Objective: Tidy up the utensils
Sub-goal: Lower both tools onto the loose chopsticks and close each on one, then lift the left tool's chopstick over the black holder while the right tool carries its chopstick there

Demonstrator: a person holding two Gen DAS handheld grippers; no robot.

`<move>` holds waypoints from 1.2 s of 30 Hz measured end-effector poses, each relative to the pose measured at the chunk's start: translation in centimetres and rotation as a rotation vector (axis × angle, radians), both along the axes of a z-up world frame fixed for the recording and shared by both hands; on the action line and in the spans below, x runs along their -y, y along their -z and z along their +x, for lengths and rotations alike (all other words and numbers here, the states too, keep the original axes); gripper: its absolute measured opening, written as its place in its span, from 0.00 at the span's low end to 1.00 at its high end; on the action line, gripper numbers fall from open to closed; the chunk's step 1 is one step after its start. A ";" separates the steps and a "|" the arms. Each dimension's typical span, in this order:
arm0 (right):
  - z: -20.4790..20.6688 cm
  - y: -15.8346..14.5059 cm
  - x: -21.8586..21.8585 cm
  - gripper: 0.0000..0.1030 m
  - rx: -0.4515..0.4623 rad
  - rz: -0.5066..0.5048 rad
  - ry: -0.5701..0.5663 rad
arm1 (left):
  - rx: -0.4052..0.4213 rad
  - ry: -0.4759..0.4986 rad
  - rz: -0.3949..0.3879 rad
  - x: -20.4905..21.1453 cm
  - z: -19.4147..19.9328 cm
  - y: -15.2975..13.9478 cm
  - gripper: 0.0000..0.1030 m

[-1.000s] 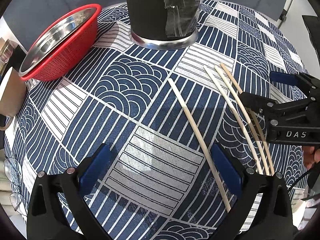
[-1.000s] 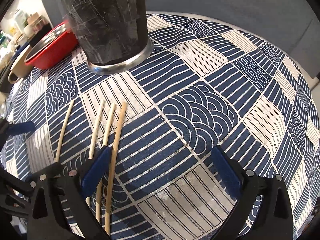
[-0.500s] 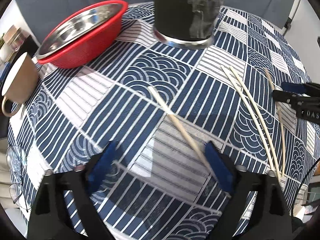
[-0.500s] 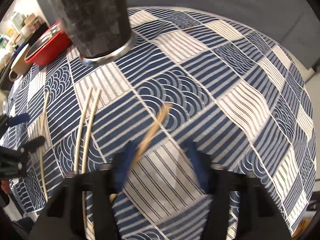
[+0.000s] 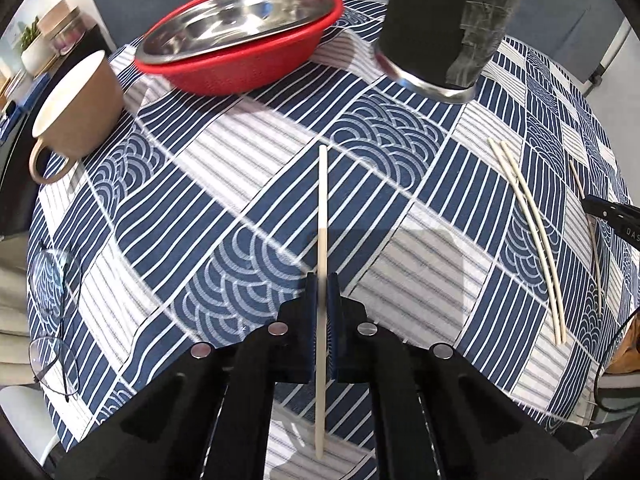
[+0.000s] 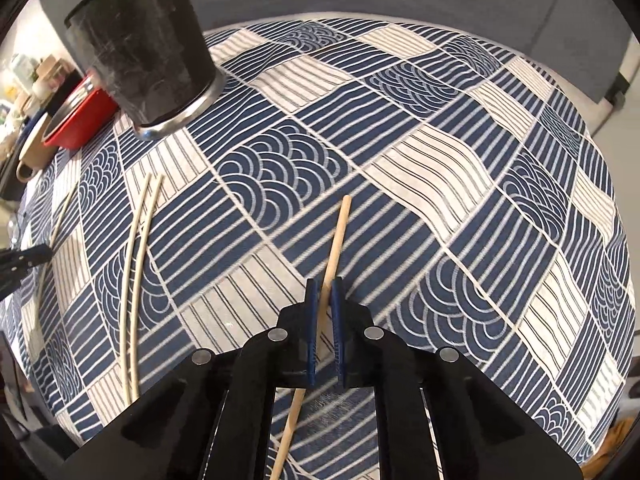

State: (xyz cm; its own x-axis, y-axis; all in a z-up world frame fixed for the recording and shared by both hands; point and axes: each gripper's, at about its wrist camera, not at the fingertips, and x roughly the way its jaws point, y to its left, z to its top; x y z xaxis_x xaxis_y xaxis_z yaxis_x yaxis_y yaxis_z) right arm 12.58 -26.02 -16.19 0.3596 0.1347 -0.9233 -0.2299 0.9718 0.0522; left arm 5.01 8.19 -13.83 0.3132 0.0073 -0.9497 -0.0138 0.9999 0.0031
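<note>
Both grippers had gone from wide open a second earlier to clamped, each lifting one chopstick off the patterned tablecloth. Since then the left wrist view had also swung so that the red colander and the tan mug came further into sight.

The left gripper was pinched tight on a pale chopstick, which ran straight toward 12 o'clock from the blue pads, its rear end sticking out toward 6 o'clock between the black arms. The right gripper was likewise closed on a tan chopstick, which leaned slightly toward 1 o'clock ahead of the pads and trailed toward 7 o'clock behind them.

Two more pale chopsticks lay side by side on the cloth at 3 o'clock in the left view; in the right view the same pair sat at 9 o'clock. The black holder with a metal base stood upright at 1 o'clock in the left view and at 11 o'clock in the right. A steel bowl rested inside the colander at 11 o'clock. Eyeglasses lay at the table's edge around 8 o'clock.
</note>
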 end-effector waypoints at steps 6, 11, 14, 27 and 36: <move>-0.3 0.0 2.7 0.06 -0.032 0.105 0.084 | -0.027 -0.059 -0.064 -1.7 -0.7 -0.3 0.05; -0.5 -0.6 4.5 0.06 -0.033 0.207 0.151 | -0.009 -0.084 -0.111 -2.6 -1.3 -1.0 0.05; -0.3 -1.8 5.5 0.05 -0.009 0.255 0.185 | -0.015 -0.091 -0.073 -3.1 -1.5 -2.0 0.05; 1.3 -7.5 4.6 0.08 0.133 0.267 0.141 | 0.172 -0.048 -0.039 -2.1 1.7 -11.4 0.05; 1.0 -2.7 2.0 0.31 -0.031 0.147 0.117 | 0.242 -0.010 -0.020 -0.4 4.1 -15.2 0.05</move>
State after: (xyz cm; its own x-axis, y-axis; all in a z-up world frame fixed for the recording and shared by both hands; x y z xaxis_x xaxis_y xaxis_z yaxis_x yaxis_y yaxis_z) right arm 13.56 -28.04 -13.49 0.3521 0.2278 -0.9078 -0.1123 0.9732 0.2007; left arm 9.06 8.57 1.33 0.5313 -0.0062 -0.8471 -0.0216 0.9996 -0.0208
